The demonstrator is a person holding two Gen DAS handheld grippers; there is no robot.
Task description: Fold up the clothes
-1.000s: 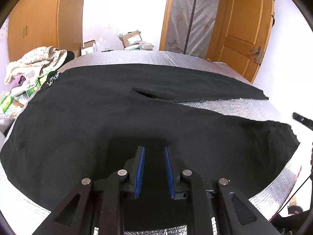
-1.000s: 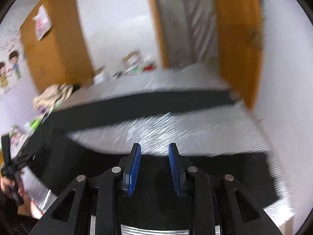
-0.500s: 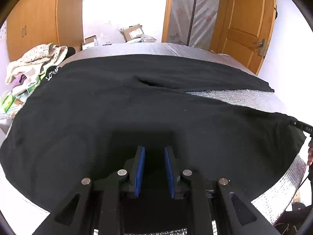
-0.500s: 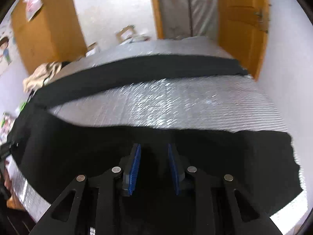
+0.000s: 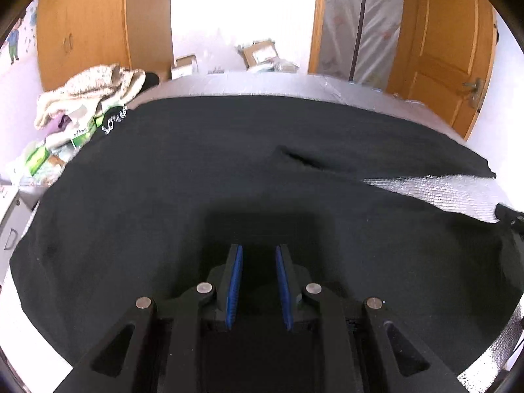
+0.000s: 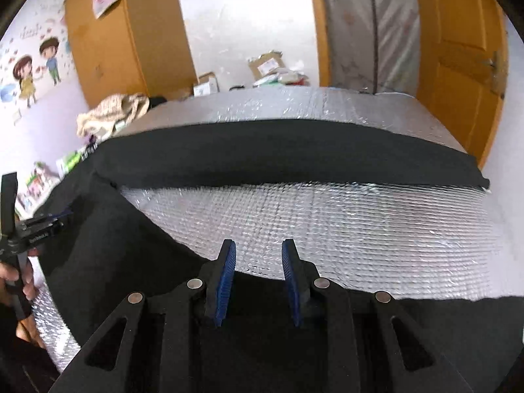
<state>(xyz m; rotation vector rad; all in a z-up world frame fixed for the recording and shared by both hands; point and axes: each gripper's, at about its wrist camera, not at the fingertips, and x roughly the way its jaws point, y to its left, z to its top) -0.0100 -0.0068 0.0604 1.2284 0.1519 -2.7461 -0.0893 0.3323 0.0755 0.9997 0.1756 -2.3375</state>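
**Black trousers spread on the foil table, both grippers at the near edge**

We saw black trousers [image 5: 183, 196] lying flat across a table covered in silver foil [image 6: 344, 216]. The waist end lay to the left, where white lettering showed at the hem, and the two legs ran off to the right. In the right wrist view the far leg [image 6: 294, 154] stretched as a long band across the table, and the near leg [image 6: 137, 262] ran along the table's front edge, with a wide wedge of bare foil between them.

Our left gripper [image 5: 258, 281] pointed down over the trousers' broad upper part. Its blue pads stood apart with a clear gap, dark cloth beneath them; we could not tell whether any cloth sat between them. Our right gripper [image 6: 258, 278] hung over the near leg's upper edge, its pads apart, their tips seen against bare foil and their lower parts against cloth; whether they pinched it we could not tell.

At the left edge of the right wrist view a hand [image 6: 16, 281] held the left gripper's handle.

Behind the table lay a cream blanket [image 5: 88, 88], cardboard boxes [image 5: 258, 54], a wooden wardrobe [image 5: 82, 26] and a door [image 5: 448, 52].
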